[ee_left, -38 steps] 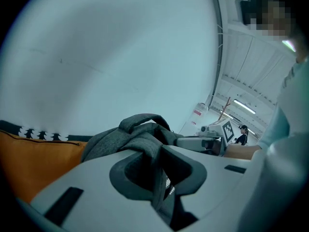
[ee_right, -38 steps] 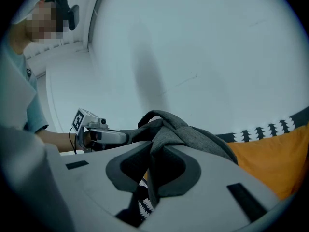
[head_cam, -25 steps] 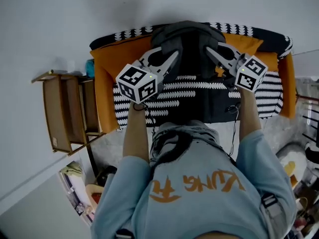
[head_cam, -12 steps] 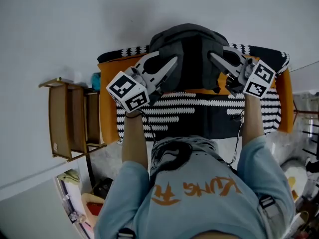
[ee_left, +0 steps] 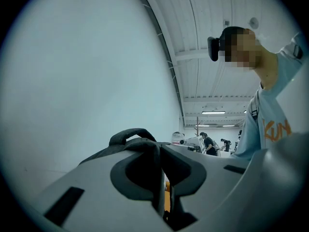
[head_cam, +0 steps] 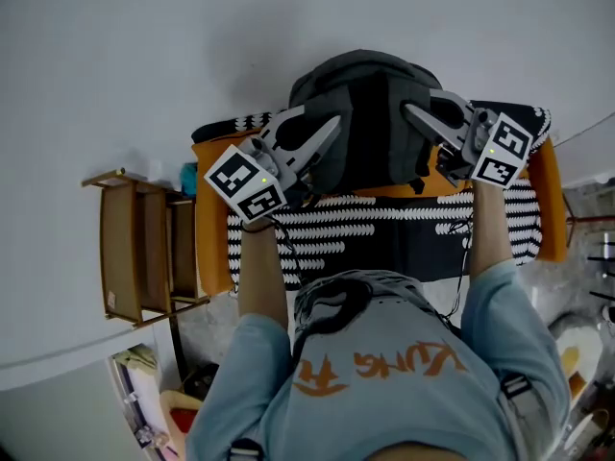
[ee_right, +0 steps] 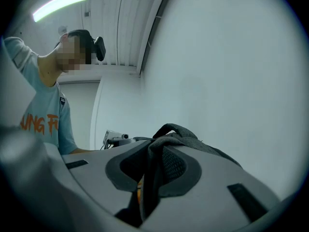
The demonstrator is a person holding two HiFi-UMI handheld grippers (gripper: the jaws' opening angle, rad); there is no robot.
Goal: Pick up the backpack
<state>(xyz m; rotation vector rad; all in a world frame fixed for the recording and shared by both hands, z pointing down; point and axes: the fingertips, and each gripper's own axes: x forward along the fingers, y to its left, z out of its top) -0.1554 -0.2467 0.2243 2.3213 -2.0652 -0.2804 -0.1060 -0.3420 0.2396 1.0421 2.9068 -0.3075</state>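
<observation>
A dark grey backpack (head_cam: pixel 370 113) hangs in front of the white wall, lifted clear of the orange cushion below it. My left gripper (head_cam: pixel 332 125) grips its left side and my right gripper (head_cam: pixel 411 113) its right side. In the left gripper view the jaws (ee_left: pixel 161 182) are shut on a fold of the backpack's dark strap, with the top handle (ee_left: pixel 133 134) showing beyond. In the right gripper view the jaws (ee_right: pixel 147 182) pinch a grey mesh strap, and the backpack's top (ee_right: pixel 178 132) rises behind them.
A low sofa with an orange cushion (head_cam: pixel 216 209) and a black-and-white patterned cover (head_cam: pixel 384 224) stands under the backpack. A wooden shelf unit (head_cam: pixel 135 248) is at its left. The person's torso fills the lower middle, with clutter on the floor at both lower corners.
Both grippers have risen with the backpack between them. It has come off the sofa cushion and now sits higher against the wall.
</observation>
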